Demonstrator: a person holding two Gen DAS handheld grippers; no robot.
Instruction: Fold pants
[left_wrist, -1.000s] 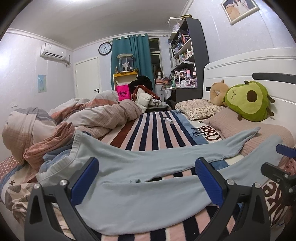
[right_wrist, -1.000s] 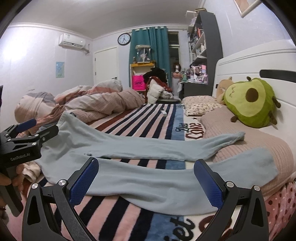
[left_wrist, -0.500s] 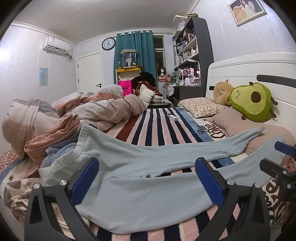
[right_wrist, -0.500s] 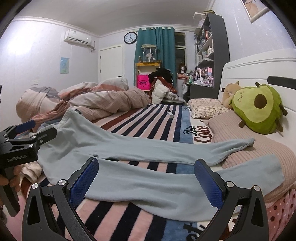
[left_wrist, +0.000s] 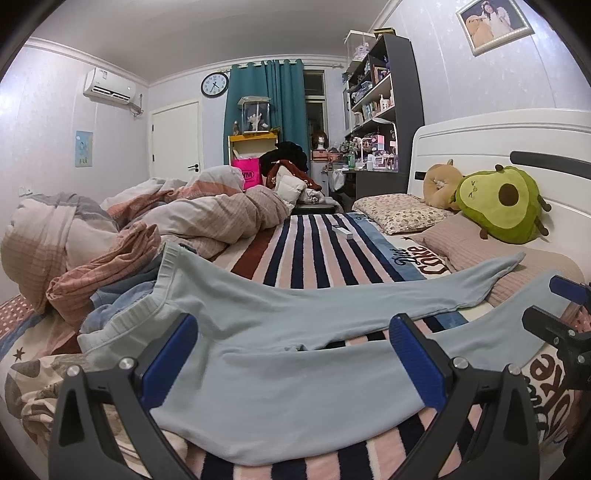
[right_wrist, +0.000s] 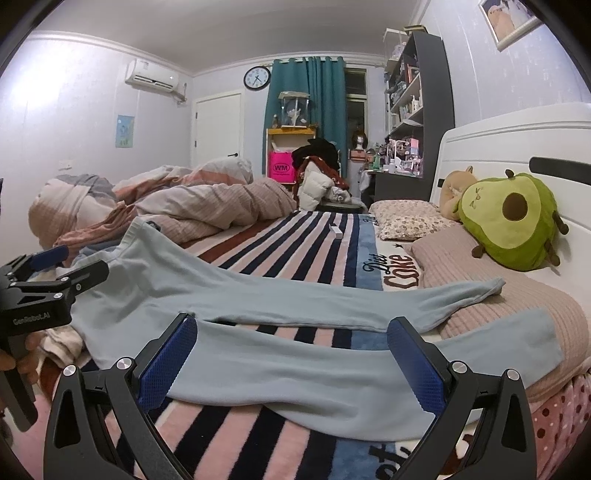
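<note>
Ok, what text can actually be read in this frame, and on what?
"Diet Coke" on the striped blanket.
"WM" on the pink bag.
"GenRobot.AI" on the left tongs.
Clock numerals, shelf item labels, and the wall poster: too small to read.

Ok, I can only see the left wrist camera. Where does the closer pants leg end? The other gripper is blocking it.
Observer: In the right wrist view, the near leg's cuff lies flat on the ribbed pink pillow.
Operator: And where is my left gripper compared to the pants?
Observer: The left gripper is at the waistband end of the pants. Its fingers are apart with nothing between them. I cannot tell if it touches the cloth.
</note>
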